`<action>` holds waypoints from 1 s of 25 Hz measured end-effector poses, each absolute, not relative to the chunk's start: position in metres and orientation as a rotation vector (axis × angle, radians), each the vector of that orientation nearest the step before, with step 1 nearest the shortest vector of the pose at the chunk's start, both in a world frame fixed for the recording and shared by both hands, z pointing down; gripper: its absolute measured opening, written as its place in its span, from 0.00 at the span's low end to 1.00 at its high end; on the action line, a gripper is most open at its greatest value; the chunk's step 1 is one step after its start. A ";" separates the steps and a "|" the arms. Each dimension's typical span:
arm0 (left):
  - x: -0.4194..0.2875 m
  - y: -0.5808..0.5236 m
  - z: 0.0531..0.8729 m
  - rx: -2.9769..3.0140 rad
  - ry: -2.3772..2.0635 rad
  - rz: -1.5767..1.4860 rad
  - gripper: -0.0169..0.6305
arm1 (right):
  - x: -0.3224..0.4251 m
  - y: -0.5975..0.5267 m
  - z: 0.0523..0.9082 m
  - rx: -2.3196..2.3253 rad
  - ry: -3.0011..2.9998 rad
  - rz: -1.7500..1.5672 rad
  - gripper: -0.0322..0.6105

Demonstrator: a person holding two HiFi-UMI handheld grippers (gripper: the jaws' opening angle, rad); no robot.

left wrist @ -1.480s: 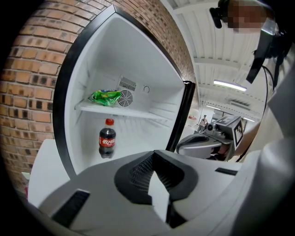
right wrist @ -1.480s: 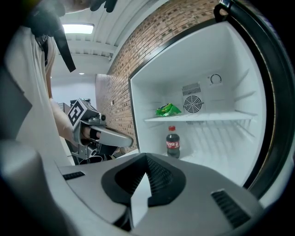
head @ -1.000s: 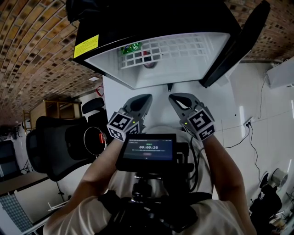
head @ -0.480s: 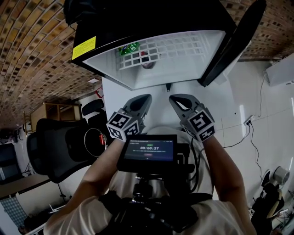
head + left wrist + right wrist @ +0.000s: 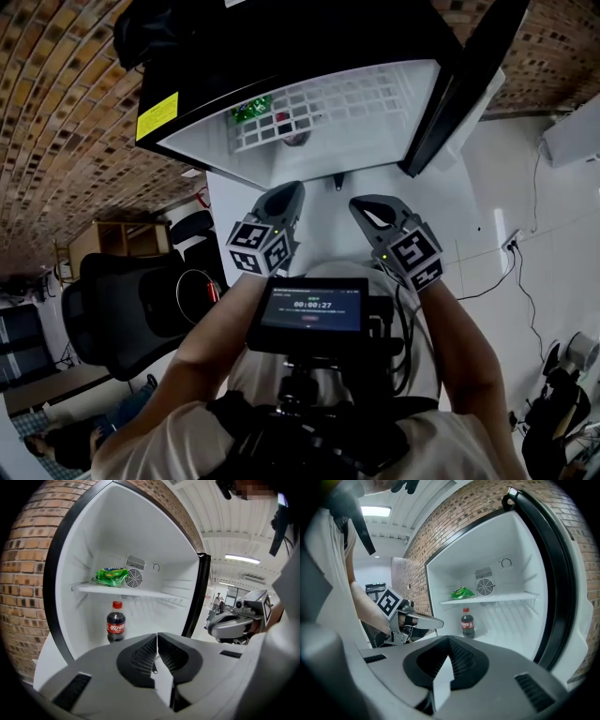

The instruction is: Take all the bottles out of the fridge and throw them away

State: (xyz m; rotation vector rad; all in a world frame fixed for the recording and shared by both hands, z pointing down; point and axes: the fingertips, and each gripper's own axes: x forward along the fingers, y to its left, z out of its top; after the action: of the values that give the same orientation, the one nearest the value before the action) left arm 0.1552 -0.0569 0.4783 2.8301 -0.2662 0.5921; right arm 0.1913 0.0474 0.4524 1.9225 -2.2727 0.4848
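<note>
Both pairs of jaws were closed and empty. The left gripper (image 5: 157, 638) had just slackened a hair, but its tips met with nothing between them. The right gripper (image 5: 449, 640) was shut tip to tip as well. Both were held side by side in front of the open fridge (image 5: 309, 161), its door (image 5: 461, 89) swung wide on the right, and neither gripper was inside the cabinet.

By my reading this was the approach, the very start of the job, with nothing lifted out. The target was plain: a cola bottle (image 5: 116, 623) with a red cap, standing upright on the fridge floor beneath the shelf (image 5: 140, 592), toward the left wall and well apart from either gripper.

The next move, I'd say, called for one gripper to spread its jaws wide, reach in under the shelf and close round the bottle's body (the left gripper looked the better lined up).

The count:
- One bottle in sight.
- One shelf.
- One green packet (image 5: 111, 576) lying on that shelf, not obviously a bottle.
- Two grippers.

No bin showed in any view.
</note>
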 end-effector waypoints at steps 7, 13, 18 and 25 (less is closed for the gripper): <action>0.169 -0.081 0.507 2.804 -0.416 0.691 0.07 | 0.206 0.059 0.462 1.946 -2.251 0.538 0.05; 0.190 -0.123 0.529 2.774 -0.602 0.743 0.46 | 0.226 0.070 0.468 1.964 -2.221 0.575 0.05; 0.212 -0.168 0.542 2.740 -0.755 0.768 0.59 | 0.240 0.078 0.469 2.005 -2.199 0.614 0.05; 0.238 -0.204 0.560 2.784 -0.825 0.883 0.66 | 0.254 0.090 0.476 2.040 -2.145 0.650 0.05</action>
State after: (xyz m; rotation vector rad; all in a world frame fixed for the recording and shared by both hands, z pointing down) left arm 0.2384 -0.2045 0.5598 2.7842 -0.8245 0.8830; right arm 0.2540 0.0895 0.4757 2.0403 -2.1452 0.6495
